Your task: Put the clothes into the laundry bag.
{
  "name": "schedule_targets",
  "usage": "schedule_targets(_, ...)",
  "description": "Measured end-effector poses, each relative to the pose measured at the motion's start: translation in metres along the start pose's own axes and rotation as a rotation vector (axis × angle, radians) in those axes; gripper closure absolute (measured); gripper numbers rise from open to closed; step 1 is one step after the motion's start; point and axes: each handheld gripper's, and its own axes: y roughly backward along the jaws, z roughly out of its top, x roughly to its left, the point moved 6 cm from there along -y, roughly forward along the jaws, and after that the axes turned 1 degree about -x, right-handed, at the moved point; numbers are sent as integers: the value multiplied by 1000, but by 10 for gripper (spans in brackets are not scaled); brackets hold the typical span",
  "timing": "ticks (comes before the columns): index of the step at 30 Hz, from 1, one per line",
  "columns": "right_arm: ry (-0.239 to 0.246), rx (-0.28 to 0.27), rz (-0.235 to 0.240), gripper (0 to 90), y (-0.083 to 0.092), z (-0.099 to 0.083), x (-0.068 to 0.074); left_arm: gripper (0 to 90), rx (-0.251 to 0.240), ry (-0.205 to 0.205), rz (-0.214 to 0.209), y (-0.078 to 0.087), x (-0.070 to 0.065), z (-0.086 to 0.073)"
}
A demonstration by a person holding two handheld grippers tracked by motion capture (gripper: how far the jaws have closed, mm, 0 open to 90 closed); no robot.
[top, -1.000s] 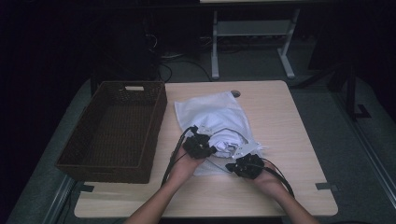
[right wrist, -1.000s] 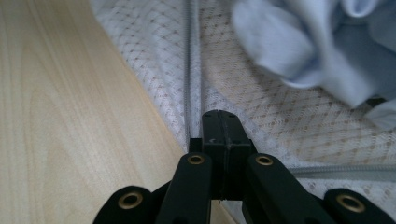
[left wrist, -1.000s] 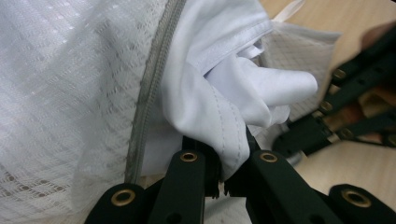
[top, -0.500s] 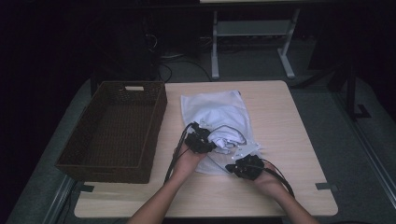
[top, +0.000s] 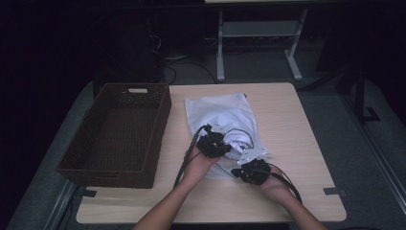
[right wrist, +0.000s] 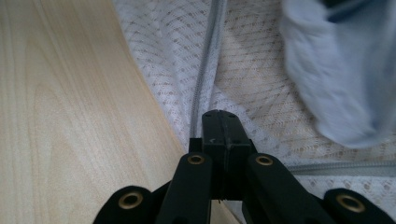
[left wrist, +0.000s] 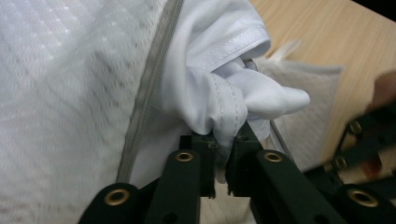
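Table: pale wood table [top: 297,124], square-cornered, carrying every item listed below.
Basket: dark brown woven basket [top: 115,134] on the left part of the table, upright, with a cut-out handle in its far wall; well apart from both grippers.
Mesh bag: white mesh laundry bag [top: 215,110] lying flat at the table's centre, just right of the basket; a grey zipper [right wrist: 205,70] runs along its edge.
Garment: white garment [left wrist: 224,88] bunched at the bag's near end, partly out of the bag's mouth; stitched hems are visible in the left gripper view.
Left gripper: left gripper [left wrist: 223,154] sits on the near part of the bag, beside the zipper line. Its jaws have just been closing and now stand narrow, pinching a fold of the white garment between the pads.
Right gripper: right gripper [right wrist: 219,126] rests at the bag's near right corner, close to the bare wood. Its jaws are fully closed, pads pressed together over the mesh edge next to the zipper; whether mesh is caught between the pads cannot be told.
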Motion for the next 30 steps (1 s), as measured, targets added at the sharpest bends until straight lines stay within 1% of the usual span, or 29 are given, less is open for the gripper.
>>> schedule_targets(2,1,0,0,900,0,0,0,862,3,1,8,-7,1,4)
schedule_targets(3,1,0,1,900,0,0,0,864,15,-5,17,-11,2,6)
schedule_targets(5,3,0,0,900,0,0,0,868,28,-1,35,-20,5,10)
schedule_targets(7,5,1,-1,900,0,0,1,870,40,12,58,-27,11,12)
schedule_targets(8,9,2,-2,900,0,0,1,870,48,12,72,-30,15,14)
schedule_targets(10,11,3,0,900,0,0,1,870,51,27,84,-34,21,16)
schedule_targets(11,10,3,1,900,0,0,1,871,54,29,97,-36,24,17)
schedule_targets(14,12,4,1,900,0,0,1,872,56,45,122,-41,32,19)
schedule_targets(18,13,5,4,900,1,0,1,873,46,75,149,-47,42,23)
schedule_targets(23,13,8,7,900,1,-1,2,874,43,78,191,-55,55,28)
schedule_targets(25,17,7,6,900,1,-1,2,874,37,97,203,-59,62,31)
schedule_targets(30,19,11,8,900,2,-1,3,874,33,117,231,-65,76,37)
